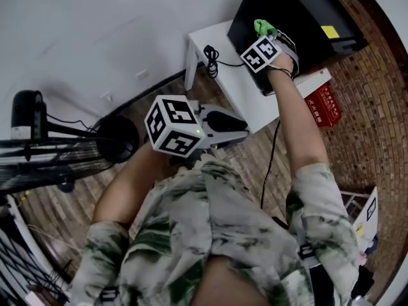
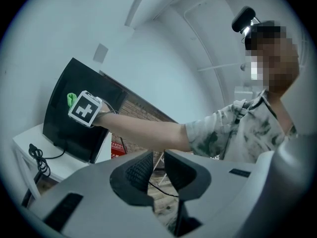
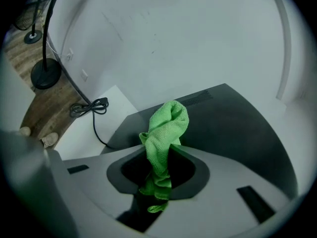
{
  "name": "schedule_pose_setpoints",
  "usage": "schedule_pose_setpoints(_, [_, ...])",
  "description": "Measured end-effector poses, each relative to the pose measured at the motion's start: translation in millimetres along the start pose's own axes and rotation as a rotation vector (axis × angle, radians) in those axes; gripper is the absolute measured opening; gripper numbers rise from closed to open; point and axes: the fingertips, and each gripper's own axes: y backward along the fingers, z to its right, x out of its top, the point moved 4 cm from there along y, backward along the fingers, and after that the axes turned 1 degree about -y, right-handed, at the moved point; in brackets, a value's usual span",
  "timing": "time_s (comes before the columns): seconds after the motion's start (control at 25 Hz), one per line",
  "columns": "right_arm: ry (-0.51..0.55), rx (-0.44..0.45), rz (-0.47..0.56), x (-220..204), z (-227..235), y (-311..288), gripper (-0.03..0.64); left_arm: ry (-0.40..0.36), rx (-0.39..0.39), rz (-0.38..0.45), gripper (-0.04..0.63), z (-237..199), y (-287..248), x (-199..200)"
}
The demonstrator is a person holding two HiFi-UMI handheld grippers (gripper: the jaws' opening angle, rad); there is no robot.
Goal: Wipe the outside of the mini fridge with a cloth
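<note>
The right tool gripped a green microfibre cloth by the black mini fridge; the left tool stood open, empty. Hard rubbing could pull the cloth free.

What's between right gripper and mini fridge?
Only the green cloth, pinched by the right gripper, sticking out toward the mini fridge; right gripper view.

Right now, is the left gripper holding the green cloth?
No, the left gripper has nothing between its jaws; the green cloth is pinched in the right gripper.
</note>
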Motion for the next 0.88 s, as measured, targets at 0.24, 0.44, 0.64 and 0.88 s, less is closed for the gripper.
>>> schedule_pose_setpoints(0.24, [0.023, 0.073, -0.031, -12, -43, -24, 0.105, 0.019, 0.002, -0.001, 0.077, -8, -5, -3])
schedule_pose_setpoints(0.44, [0.030, 0.149, -0.055, -22, -82, -44, 0.104, 0.045, 0.015, -0.002, 0.077, -16, -5, -6])
schedule_pose_setpoints(0.64, [0.046, 0.210, -0.078, -29, -114, -62, 0.104, 0.067, 0.026, -0.006, 0.077, -26, -3, -10])
schedule_pose_setpoints(0.88, [0.025, 0.250, -0.066, -23, -119, -65, 0.106, 0.068, 0.036, -0.003, 0.077, -33, -3, -10])
